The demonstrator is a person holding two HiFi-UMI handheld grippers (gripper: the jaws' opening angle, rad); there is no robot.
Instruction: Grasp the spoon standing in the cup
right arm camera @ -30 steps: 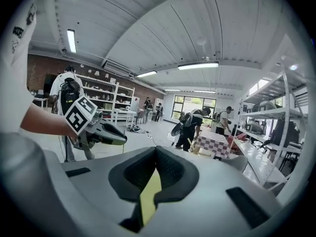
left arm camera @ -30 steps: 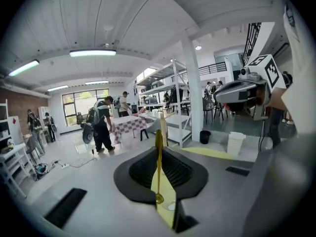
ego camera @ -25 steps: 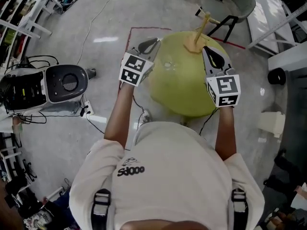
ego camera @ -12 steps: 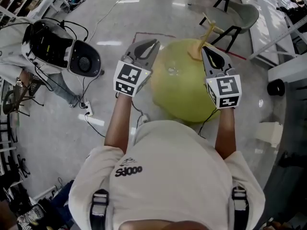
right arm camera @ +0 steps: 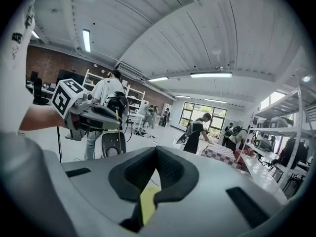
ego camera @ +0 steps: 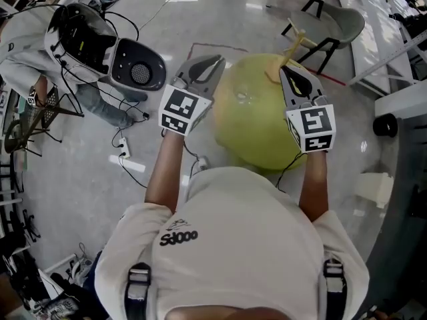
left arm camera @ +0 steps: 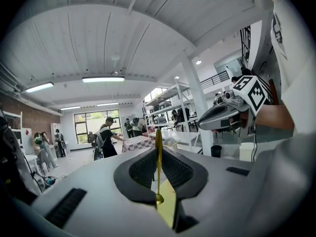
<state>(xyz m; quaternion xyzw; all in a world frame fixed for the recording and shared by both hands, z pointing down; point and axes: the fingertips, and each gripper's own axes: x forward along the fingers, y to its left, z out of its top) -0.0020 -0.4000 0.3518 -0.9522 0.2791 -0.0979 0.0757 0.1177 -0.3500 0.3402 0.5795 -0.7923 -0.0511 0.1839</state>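
A thin gold spoon stands upright between the jaws of my left gripper, which is shut on it. The right gripper view shows that spoon at the left gripper's tip. In the head view the left gripper hovers at the left edge of the round yellow-green table. A tan cup with a stick-like handle rising from it stands on the table's far side. My right gripper is just right of the cup, shut with nothing in it.
A white and black machine with a person in grey beside it is at the left, among floor cables. A grey chair stands beyond the table. White shelving lines the right.
The white and black machine and the person beside it have moved nearer the table from the left. Both grippers stay nearly where they were.
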